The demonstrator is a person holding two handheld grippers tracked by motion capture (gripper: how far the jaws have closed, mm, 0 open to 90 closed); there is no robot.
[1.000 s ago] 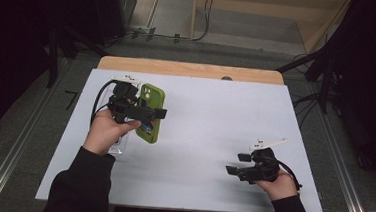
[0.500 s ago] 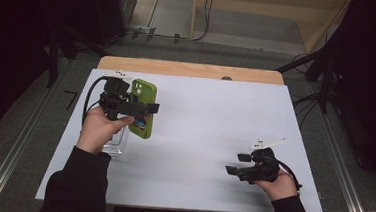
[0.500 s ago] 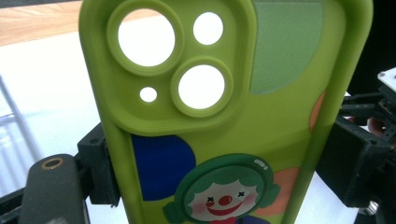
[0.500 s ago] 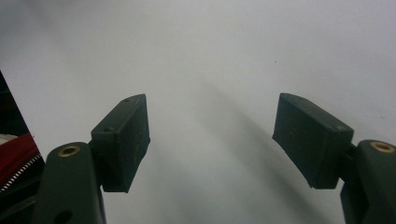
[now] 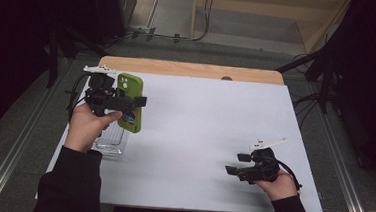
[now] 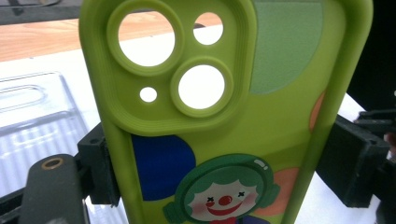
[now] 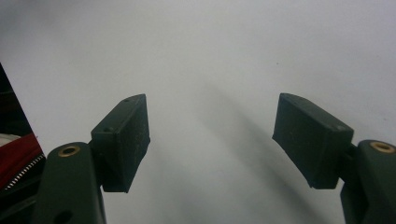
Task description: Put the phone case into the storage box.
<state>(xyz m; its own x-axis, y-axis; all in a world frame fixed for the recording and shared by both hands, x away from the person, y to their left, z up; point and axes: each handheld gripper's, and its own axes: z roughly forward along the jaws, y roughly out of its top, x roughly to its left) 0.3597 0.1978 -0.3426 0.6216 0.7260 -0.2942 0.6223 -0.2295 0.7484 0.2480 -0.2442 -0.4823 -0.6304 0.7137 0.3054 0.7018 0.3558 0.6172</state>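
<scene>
Dark walls and cable-strewn floor frame a white counter [image 5: 204, 137] with a strip of bare wood along its far edge. Near the left edge the left gripper [image 5: 135, 101] holds a green case [image 5: 129, 102] upright above the surface, its fingers [image 6: 100, 170] pinching the two long sides, probably so the back faces the hand and the open side can be brought onto something. Under it, a clear case [image 5: 111, 141] lies flat on the counter near that same edge. Toward the near right corner the right gripper [image 5: 231, 170] rests low, its fingers [image 7: 122, 140] spread with nothing between them, seemingly waiting. The green case is soft-looking lime, with a raised camera block pierced by round holes, and a cartoon clown face among blue, orange and pale-green blobs.
</scene>
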